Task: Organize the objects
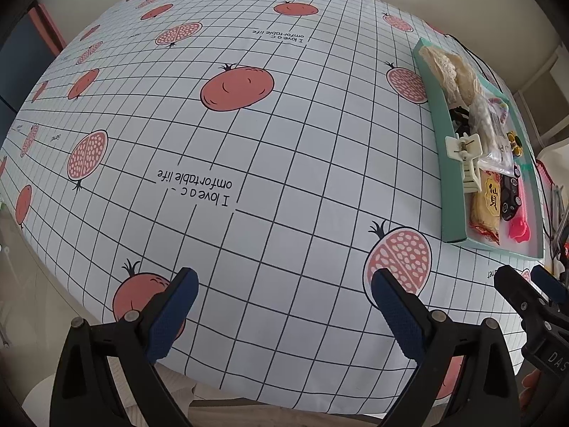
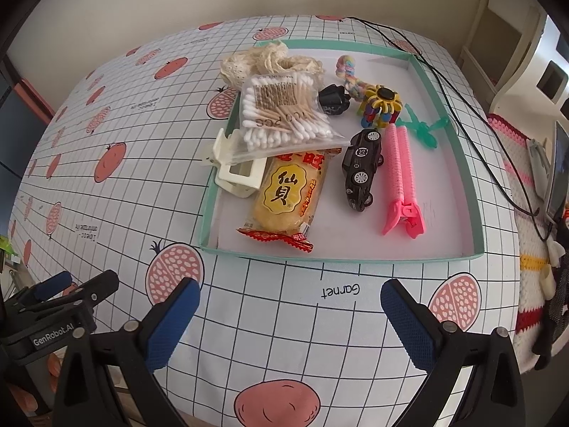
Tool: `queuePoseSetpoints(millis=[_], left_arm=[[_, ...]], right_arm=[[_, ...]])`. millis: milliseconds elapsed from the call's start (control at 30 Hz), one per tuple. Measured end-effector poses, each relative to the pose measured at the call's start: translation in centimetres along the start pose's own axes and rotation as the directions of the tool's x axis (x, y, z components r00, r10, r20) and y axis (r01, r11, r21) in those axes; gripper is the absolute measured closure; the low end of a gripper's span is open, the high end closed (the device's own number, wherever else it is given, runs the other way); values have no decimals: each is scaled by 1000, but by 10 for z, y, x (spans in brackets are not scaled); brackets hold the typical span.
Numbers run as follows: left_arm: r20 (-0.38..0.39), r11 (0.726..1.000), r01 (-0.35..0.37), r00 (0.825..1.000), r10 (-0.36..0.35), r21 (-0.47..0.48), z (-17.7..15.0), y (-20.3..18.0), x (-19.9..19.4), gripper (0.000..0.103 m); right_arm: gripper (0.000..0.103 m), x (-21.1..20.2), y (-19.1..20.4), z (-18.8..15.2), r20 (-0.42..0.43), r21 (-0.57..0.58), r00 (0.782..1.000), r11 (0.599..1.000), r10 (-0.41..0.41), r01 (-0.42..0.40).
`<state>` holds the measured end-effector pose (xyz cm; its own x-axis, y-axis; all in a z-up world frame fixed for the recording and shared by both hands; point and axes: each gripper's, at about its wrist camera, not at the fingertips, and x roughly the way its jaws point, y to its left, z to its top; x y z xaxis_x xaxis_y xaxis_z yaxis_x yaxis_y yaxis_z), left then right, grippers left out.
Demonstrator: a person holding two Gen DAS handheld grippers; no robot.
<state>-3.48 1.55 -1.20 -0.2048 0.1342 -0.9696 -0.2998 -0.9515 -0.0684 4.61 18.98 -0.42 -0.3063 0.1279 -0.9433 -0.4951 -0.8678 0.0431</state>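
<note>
In the tray (image 2: 474,192), the pink clip (image 2: 402,174) lies lengthwise, jaws nearest.

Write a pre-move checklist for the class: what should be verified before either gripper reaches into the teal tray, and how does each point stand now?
1. Right gripper open and empty: ok, fingers wide apart over the tablecloth.
2. Left gripper open and empty: ok.
3. Teal tray within the right gripper's view: ok, directly ahead.
4. Black toy car free of neighbours: ok, it lies apart from the pink hair clip.
5. Rice cracker packet free to lift: not ok, the cotton swab bag overlaps its top.
6. White claw clip fully inside the tray: not ok, it straddles the tray's left wall.
</note>
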Motion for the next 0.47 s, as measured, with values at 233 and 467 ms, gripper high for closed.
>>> queuePoseSetpoints(millis=[233,467], left_arm=[[2,1000,-2,1000,2,3,1,4,0,5],[-2,1000,0,1000,0,-1,-1,2,-1,5]], right_arm=[[0,0,0,0,0,1,1000,1000,0,0],[0,0,1,0,0,1,1000,1000,-1,1]])
